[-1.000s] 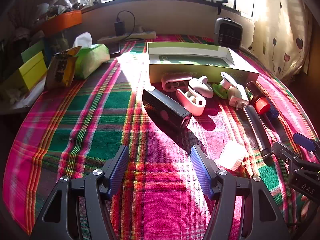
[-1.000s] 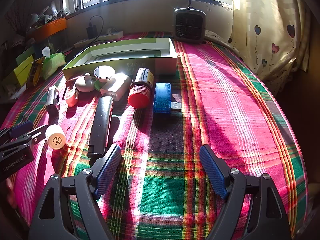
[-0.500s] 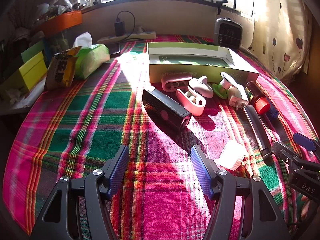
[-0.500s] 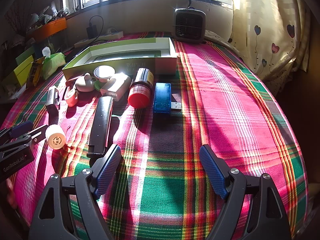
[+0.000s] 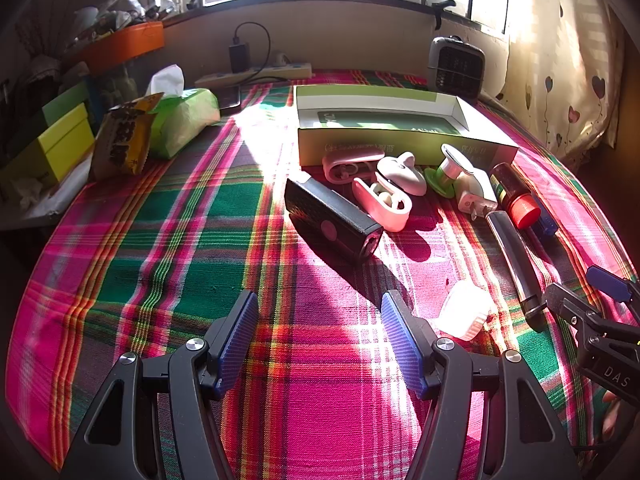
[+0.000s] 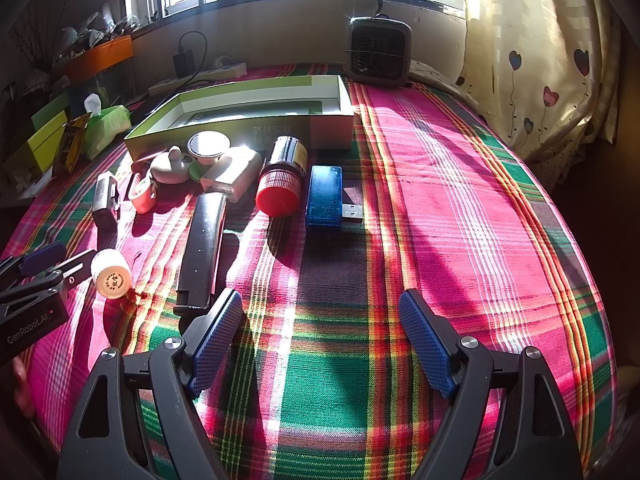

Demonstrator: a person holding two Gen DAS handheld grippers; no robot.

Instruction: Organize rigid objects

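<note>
A row of small rigid objects lies on the plaid cloth in front of an open green box (image 5: 384, 120) (image 6: 248, 108). They include a black rectangular device (image 5: 332, 220), a pink case (image 5: 384, 202), a white charger (image 6: 236, 172), a red-capped bottle (image 6: 282, 176), a blue USB stick (image 6: 325, 196), a long black bar (image 6: 202, 248) and a small white bottle (image 5: 464, 312) (image 6: 111, 274). My left gripper (image 5: 320, 336) is open and empty, short of the black device. My right gripper (image 6: 320, 340) is open and empty, near the bar's end.
A green tissue pack (image 5: 180, 120), a snack bag (image 5: 124, 140) and yellow boxes (image 5: 52, 144) stand at the left. A small heater (image 6: 378, 54) and a power strip (image 5: 256, 74) are at the back. A curtain (image 6: 540, 60) hangs at the right.
</note>
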